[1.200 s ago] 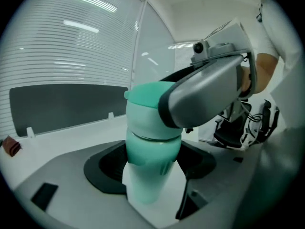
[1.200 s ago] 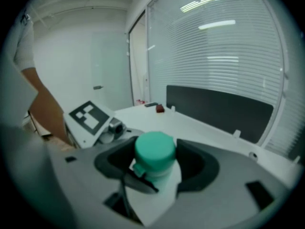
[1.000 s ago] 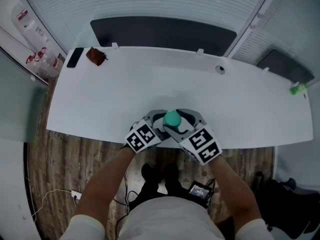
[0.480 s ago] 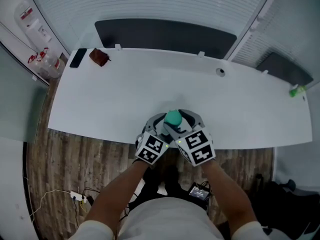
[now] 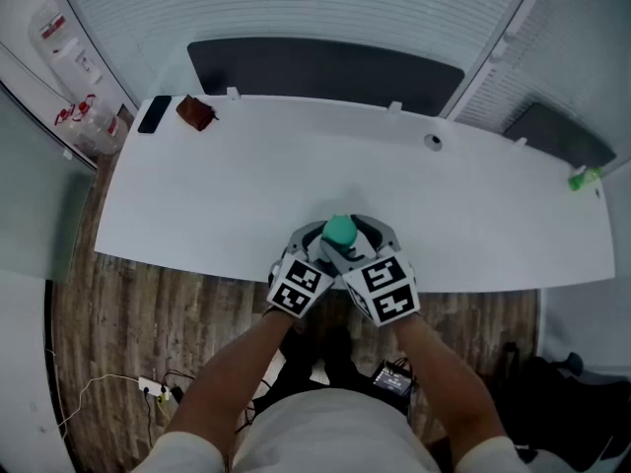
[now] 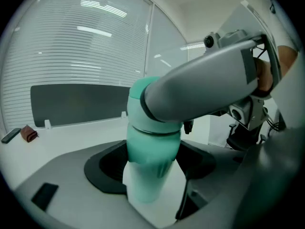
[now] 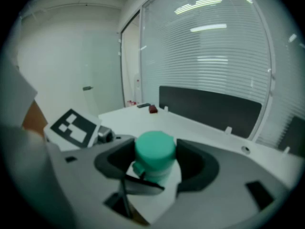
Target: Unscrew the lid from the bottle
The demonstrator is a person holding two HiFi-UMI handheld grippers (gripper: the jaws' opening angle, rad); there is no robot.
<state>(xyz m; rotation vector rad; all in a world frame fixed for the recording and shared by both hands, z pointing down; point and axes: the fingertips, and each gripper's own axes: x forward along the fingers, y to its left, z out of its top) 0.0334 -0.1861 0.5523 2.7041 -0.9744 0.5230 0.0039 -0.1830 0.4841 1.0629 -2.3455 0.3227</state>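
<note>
1. We judge that the step in hand is the unscrewing itself: both grippers are on the bottle (image 6: 152, 149), and the lid (image 7: 155, 148) sits on its neck, not yet off.
2. The bottle is upright at the near edge of the white table (image 5: 227, 185), straight in front of the person, between the two grippers. Whether its bottom rests on the table we cannot tell.
3. The left gripper (image 6: 151, 178) has its jaws narrow and pressed on the body of the bottle, below the teal collar. Its role seems to be to hold the body fixed.
4. The right gripper (image 7: 155, 165) comes from the other side, with its jaws closed on the round teal lid, one pad on each side.
5. For the next move, we think the right gripper must turn around the axis of the bottle while the left one holds the body without turning.
6. The turn of one wrist is limited, so we expect that the right jaws will need to release, go back and take the lid again, perhaps several times, before it lifts off.
</note>
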